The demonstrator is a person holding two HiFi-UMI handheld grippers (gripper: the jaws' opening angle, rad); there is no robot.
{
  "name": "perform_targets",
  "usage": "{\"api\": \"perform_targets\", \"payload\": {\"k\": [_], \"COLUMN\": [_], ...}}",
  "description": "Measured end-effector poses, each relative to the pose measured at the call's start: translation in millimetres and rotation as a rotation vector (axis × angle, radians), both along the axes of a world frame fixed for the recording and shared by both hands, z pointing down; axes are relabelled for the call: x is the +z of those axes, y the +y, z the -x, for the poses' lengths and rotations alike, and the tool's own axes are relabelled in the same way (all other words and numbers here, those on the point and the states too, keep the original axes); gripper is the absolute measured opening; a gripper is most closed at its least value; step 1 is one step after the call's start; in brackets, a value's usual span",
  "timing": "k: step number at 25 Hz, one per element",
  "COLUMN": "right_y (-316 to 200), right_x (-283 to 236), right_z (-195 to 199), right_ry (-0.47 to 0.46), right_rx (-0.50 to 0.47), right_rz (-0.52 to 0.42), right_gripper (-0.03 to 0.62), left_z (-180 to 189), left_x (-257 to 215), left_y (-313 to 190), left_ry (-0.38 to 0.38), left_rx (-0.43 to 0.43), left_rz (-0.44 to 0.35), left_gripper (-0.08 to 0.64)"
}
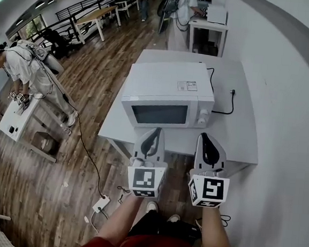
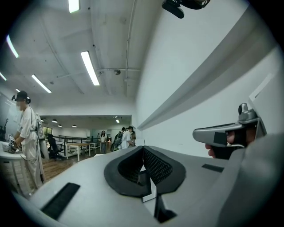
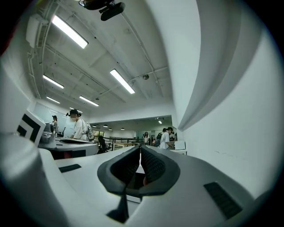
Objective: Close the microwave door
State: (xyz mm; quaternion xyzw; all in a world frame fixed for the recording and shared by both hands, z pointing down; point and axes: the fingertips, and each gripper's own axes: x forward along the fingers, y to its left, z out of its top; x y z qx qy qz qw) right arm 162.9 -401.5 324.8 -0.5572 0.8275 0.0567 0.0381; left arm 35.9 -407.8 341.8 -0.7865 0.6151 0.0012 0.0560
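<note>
I see the microwave on the white table, its door flush with the front as far as I can tell from above. My left gripper is closed on nothing. My right gripper looks closed and empty too. Both hover over the table's near edge, just short of the microwave.

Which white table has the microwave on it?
The big near table against the wall: the microwave sits on it, door shut. The smaller white table farther back carries a pale box instead.
</note>
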Motion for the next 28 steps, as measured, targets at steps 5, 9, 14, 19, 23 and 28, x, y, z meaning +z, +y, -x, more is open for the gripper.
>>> {"api": "perform_targets", "payload": {"k": [5,9,14,19,23,28], "right_y": [8.7,14.9,18.0,19.4,16.4,12.4], "right_x": [-18.1,-27.1,-36.7,-38.5,-37.9,-37.6], "right_z": [20.3,48.6,74.5,90.9,98.7,103.8], "right_ry": [0.021,0.007,0.016,0.03,0.034,0.035], "right_rx": [-0.018,-0.037,-0.038,-0.029,-0.02,-0.021], "right_rz": [-0.024,-0.022,-0.026,-0.031,-0.039,-0.04], "right_gripper": [0.028,0.028,0.028,0.028,0.028,0.028], "left_z": [17.3,43.3,71.7,87.5,92.7,93.8], "left_x": [-19.3,-31.8,-42.0,-40.9,-39.6,-37.7], "left_y": [9.7,16.3,20.8,23.1,20.5,17.1], "left_ry": [0.026,0.029,0.034,0.042,0.038,0.031], "left_rx": [0.004,-0.012,-0.028,-0.032,-0.029,-0.021], "left_rz": [-0.016,-0.019,-0.028,-0.022,-0.026,-0.028], "left_gripper": [0.026,0.026,0.026,0.026,0.026,0.026]}}
